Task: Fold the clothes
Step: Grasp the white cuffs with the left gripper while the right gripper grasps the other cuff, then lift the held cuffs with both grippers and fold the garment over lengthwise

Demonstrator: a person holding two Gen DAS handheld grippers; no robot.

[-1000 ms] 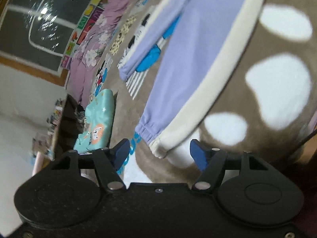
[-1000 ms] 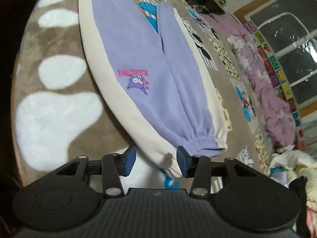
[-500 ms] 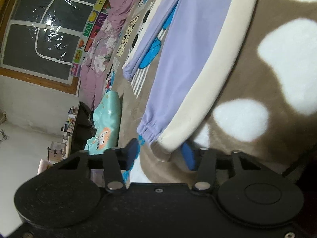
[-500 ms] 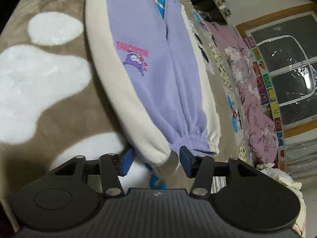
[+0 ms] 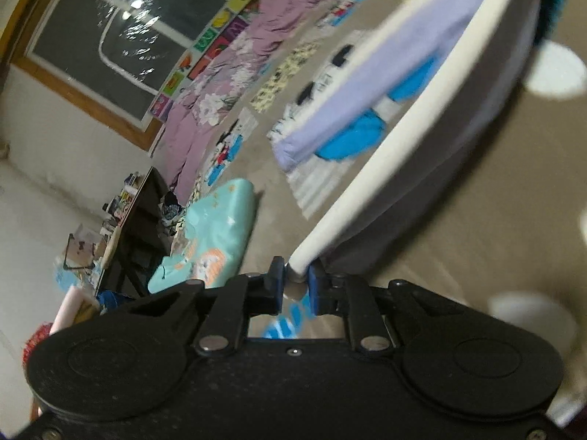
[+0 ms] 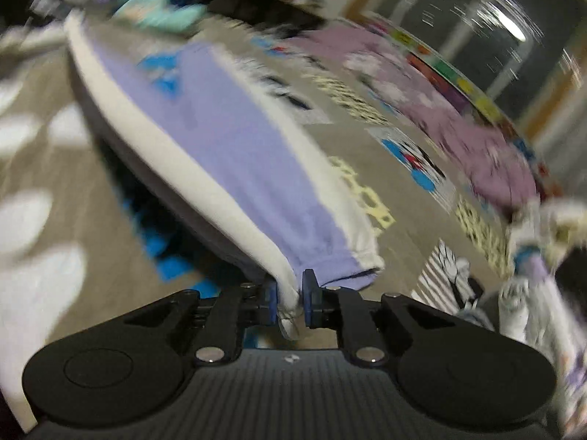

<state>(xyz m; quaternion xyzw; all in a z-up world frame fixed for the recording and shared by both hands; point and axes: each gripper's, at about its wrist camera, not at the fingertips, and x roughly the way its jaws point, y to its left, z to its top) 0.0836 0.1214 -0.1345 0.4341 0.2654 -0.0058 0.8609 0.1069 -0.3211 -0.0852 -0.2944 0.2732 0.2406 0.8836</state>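
Lilac trousers hang pinched between both low-tilted tongs.

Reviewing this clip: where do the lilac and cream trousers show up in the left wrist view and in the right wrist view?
Left wrist: the trousers sweep from top right to bottom centre, cream edge pinched in the left gripper.
Right wrist: the trousers run from upper left to bottom centre, cuff pinched in the right gripper.
Shared landmark: the dark window.
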